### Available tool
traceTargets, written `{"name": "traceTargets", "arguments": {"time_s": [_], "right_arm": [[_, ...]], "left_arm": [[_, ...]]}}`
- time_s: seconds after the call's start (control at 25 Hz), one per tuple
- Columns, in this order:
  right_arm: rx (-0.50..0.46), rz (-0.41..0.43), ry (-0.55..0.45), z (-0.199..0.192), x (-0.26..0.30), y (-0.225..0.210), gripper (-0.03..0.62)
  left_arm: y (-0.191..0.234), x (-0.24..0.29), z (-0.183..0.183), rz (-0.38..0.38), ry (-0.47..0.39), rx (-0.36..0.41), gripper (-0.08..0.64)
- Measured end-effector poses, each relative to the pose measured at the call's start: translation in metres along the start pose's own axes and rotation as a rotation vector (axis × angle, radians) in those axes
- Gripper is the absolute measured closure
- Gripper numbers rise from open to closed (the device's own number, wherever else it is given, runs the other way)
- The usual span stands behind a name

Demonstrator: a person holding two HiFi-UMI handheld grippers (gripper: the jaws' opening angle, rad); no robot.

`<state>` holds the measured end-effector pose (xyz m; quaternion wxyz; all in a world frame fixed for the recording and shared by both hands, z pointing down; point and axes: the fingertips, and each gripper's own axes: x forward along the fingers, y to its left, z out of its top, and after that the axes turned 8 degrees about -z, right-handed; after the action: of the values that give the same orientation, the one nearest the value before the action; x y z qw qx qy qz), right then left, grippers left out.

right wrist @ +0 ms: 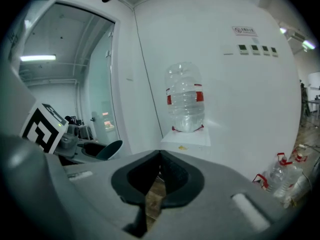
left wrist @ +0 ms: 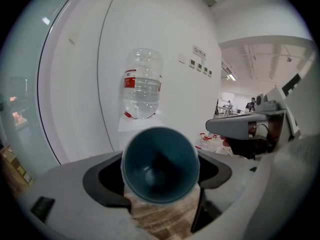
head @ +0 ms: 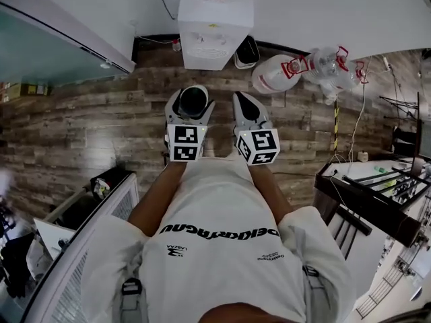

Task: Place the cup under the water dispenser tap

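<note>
A dark teal cup (left wrist: 159, 164) sits between the jaws of my left gripper (head: 192, 103), which is shut on it, its mouth facing the camera. From above the cup (head: 193, 99) shows as a dark round opening. The white water dispenser (head: 214, 27) stands against the wall straight ahead, with its clear bottle (left wrist: 142, 83) on top; the bottle (right wrist: 185, 97) also appears in the right gripper view. My right gripper (head: 246, 111) is beside the left one, shut and empty. The cup (right wrist: 110, 150) shows at the left in the right gripper view. The taps are not clearly visible.
Spare water bottles (head: 306, 68) lie on the wooden floor right of the dispenser. A small black bin (head: 247, 52) stands beside the dispenser. A glass partition (head: 54, 46) runs along the left, a black rack (head: 370, 200) at the right, a cart (head: 87, 214) at the lower left.
</note>
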<state>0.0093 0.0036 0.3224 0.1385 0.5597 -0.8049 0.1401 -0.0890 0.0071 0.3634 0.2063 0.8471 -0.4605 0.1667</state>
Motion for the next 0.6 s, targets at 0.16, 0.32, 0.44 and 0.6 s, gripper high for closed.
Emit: {"name": "traceTargets", "arguments": {"time_s": [0.16, 0.32, 0.44, 0.6], "right_arm": [[-0.002, -0.039, 0.003, 0.003, 0.025, 0.008, 0.594], [0.007, -0.054, 0.018, 0.001, 0.042, 0.008, 0.594], [0.024, -0.054, 0.032, -0.003, 0.056, 0.001, 0.594], [0.010, -0.044, 0.050, -0.004, 0.071, -0.014, 0.594]], "left_arm": [[0.024, 0.011, 0.003, -0.033, -0.009, 0.031, 0.183], [0.035, 0.025, 0.000, -0.054, 0.001, 0.042, 0.182], [0.041, 0.038, -0.004, -0.052, 0.015, 0.037, 0.181], [0.046, 0.059, -0.010, -0.038, 0.039, 0.027, 0.181]]}}
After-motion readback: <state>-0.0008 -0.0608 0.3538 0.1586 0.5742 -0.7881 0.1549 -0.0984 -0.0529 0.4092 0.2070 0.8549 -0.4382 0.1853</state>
